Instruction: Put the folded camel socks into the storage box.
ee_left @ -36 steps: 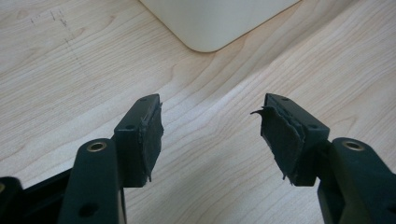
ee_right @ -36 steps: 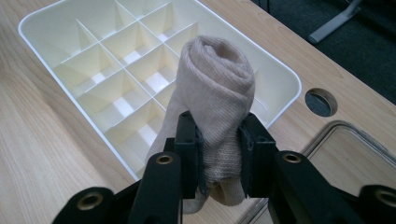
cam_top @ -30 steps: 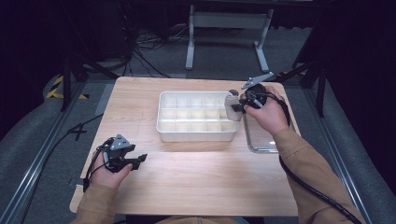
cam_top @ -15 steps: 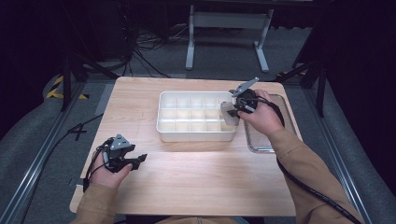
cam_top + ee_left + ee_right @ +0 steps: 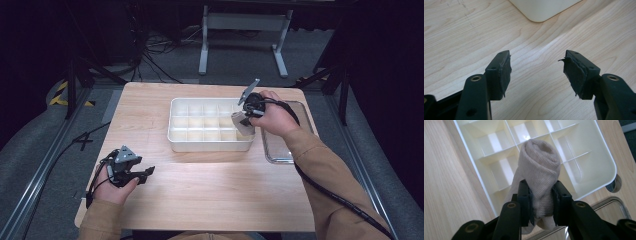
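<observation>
A rolled beige sock (image 5: 541, 162) is pinched between the jaws of my right gripper (image 5: 541, 195), which is shut on it. The sock (image 5: 241, 122) hangs over the right end of a white divided tray (image 5: 210, 146) at the table's middle, and the right gripper (image 5: 246, 118) is held just above the tray's compartments (image 5: 594, 162). My left gripper (image 5: 145, 173) rests near the front left of the table. Its jaws stand open with nothing between them (image 5: 537, 70), pointing toward a corner of the white tray (image 5: 541, 10).
A clear shallow tray (image 5: 280, 150) lies right of the white one, under the right forearm, and its edge (image 5: 609, 207) shows below the sock. A small round metal object (image 5: 615, 183) sits beside the white tray's corner. Bare wood stretches between the two hands.
My right gripper has carried the sock leftward, from over the clear tray to over the white tray's right end. The left gripper has stayed put.
</observation>
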The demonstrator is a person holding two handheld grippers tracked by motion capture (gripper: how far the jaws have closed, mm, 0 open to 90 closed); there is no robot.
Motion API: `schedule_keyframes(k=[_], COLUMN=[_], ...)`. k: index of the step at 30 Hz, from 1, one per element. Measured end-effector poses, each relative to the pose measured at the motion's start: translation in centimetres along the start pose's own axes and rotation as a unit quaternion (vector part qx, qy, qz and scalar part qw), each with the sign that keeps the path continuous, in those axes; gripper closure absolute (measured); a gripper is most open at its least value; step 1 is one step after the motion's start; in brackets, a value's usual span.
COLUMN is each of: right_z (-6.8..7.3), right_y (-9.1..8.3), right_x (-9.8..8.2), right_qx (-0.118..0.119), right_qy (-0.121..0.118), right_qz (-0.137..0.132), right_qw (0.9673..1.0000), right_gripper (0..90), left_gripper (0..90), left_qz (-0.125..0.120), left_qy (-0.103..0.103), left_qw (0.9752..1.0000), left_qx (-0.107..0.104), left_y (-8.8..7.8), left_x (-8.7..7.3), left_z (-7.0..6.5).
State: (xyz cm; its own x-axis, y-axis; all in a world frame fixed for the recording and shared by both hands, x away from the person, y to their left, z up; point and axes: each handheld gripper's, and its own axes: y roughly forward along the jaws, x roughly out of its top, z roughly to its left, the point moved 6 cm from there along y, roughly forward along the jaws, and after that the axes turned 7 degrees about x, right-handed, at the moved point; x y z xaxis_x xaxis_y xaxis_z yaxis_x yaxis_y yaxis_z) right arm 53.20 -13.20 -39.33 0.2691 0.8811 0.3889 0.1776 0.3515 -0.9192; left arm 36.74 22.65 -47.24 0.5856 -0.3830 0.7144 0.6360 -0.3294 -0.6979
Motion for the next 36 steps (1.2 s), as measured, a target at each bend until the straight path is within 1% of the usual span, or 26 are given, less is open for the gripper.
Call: schedule_keyframes(k=[2, 3, 4, 5, 7, 8, 9, 10, 11, 13, 14, 15, 16, 19, 22, 23, 24, 26, 27, 28, 30, 31, 32, 33, 34, 36], right_z=[-0.3, -0.3, -0.4, -0.5, -0.4, -0.5, -0.4, -0.4, -0.3, -0.3, -0.3, -0.3, -0.2, -0.4, -0.5, -0.5, -0.4, -0.4, -0.3, -0.3, -0.3, -0.2, -0.2, -0.2, -0.2, -0.2], right_y=[0.0, 0.1, 0.1, 0.1, 0.2, 0.2, 0.3, 0.4, 0.5, 0.7, 0.8, 1.0, 1.1, 1.4, 1.9, 2.1, 2.2, 2.5, 2.7, 2.9, 3.2, 3.4, 3.6, 3.7, 4.0, 4.4], right_x=[0.1, 0.3, 0.3, 0.5, 0.6, 0.7, 0.7, 0.8, 0.9, 1.0, 1.0, 1.1, 1.1, 1.0, 0.9, 0.8, 0.7, 0.5, 0.4, 0.4, 0.2, 0.1, 0.0, -0.1, -0.3, -0.5], right_qx=[0.005, 0.009, 0.008, 0.009, 0.017, 0.018, 0.022, 0.031, 0.034, 0.036, 0.039, 0.041, 0.039, 0.035, 0.037, 0.038, 0.039, 0.042, 0.044, 0.048, 0.046, 0.049, 0.049, 0.051, 0.049, 0.056], right_qy=[-0.025, -0.031, -0.045, -0.055, -0.064, -0.074, -0.078, -0.089, -0.098, -0.111, -0.123, -0.127, -0.127, -0.132, -0.137, -0.137, -0.136, -0.135, -0.133, -0.132, -0.124, -0.118, -0.119, -0.112, -0.108, -0.097], right_qz=[0.024, 0.029, 0.039, 0.045, 0.054, 0.061, 0.064, 0.067, 0.072, 0.080, 0.087, 0.089, 0.094, 0.102, 0.112, 0.117, 0.117, 0.119, 0.121, 0.119, 0.122, 0.119, 0.123, 0.126, 0.125, 0.120], right_qw=[0.9994, 0.9991, 0.9982, 0.9974, 0.9963, 0.9952, 0.9946, 0.9933, 0.9920, 0.9899, 0.9878, 0.9871, 0.9866, 0.9853, 0.9835, 0.9829, 0.9829, 0.9828, 0.9827, 0.9830, 0.9837, 0.9846, 0.9840, 0.9844, 0.9851, 0.9865], right_gripper=[71.5, 71.5, 71.5, 71.4, 71.5, 71.5, 71.5, 71.5, 71.5, 71.5, 71.5, 71.5, 71.5, 71.5, 71.5, 71.5, 71.5, 71.5, 71.5, 71.5, 71.4, 71.4, 71.3, 71.3, 71.2, 71.1], left_gripper=[39.3, 39.3, 39.3, 39.3, 39.3, 39.3, 39.3, 39.3, 39.3, 39.4, 39.4, 39.4, 39.4, 39.4, 39.5, 39.6, 39.6, 39.6, 39.6, 39.6, 39.6, 39.6, 39.6, 39.6, 39.6, 39.6], left_qz=[0.001, 0.000, -0.001, -0.004, -0.004, -0.004, -0.004, -0.006, -0.006, -0.004, -0.004, -0.001, -0.004, -0.004, -0.002, -0.004, -0.002, -0.003, 0.001, -0.001, -0.003, -0.003, -0.002, 0.001, 0.001, -0.002], left_qy=[0.000, 0.002, -0.001, 0.003, 0.006, 0.008, 0.008, 0.006, 0.006, 0.005, 0.000, 0.000, 0.000, 0.000, -0.003, 0.000, -0.003, -0.001, 0.001, 0.001, -0.002, -0.002, -0.002, 0.002, 0.001, 0.000], left_qw=[1.0000, 1.0000, 1.0000, 1.0000, 1.0000, 1.0000, 1.0000, 1.0000, 1.0000, 1.0000, 1.0000, 1.0000, 1.0000, 1.0000, 1.0000, 1.0000, 1.0000, 1.0000, 1.0000, 1.0000, 1.0000, 1.0000, 1.0000, 1.0000, 1.0000, 1.0000], left_qx=[0.002, 0.004, 0.002, 0.003, 0.001, 0.002, 0.003, 0.002, 0.002, 0.003, 0.002, 0.003, 0.002, 0.001, -0.001, -0.001, -0.002, -0.002, -0.003, -0.002, -0.002, -0.002, -0.002, -0.001, -0.002, -0.001], left_y=[-0.2, -0.3, -0.4, -0.4, -0.5, -0.5, -0.5, -0.5, -0.5, -0.6, -0.6, -0.6, -0.6, -0.5, -0.5, -0.4, -0.4, -0.4, -0.4, -0.3, -0.3, -0.3, -0.4, -0.4, -0.4, -0.3], left_x=[-0.1, -0.1, -0.2, -0.1, -0.2, -0.2, -0.2, -0.2, -0.2, -0.2, -0.2, -0.3, -0.3, -0.3, -0.3, -0.3, -0.3, -0.2, -0.3, -0.3, -0.3, -0.2, -0.3, -0.3, -0.3, -0.3], left_z=[0.0, 0.0, -0.1, 0.0, -0.1, -0.1, -0.1, -0.1, -0.1, -0.1, -0.1, -0.1, -0.1, 0.0, 0.0, 0.0, 0.0, 0.0, 0.1, 0.1, 0.0, 0.0, 0.0, 0.1, 0.1, 0.1])
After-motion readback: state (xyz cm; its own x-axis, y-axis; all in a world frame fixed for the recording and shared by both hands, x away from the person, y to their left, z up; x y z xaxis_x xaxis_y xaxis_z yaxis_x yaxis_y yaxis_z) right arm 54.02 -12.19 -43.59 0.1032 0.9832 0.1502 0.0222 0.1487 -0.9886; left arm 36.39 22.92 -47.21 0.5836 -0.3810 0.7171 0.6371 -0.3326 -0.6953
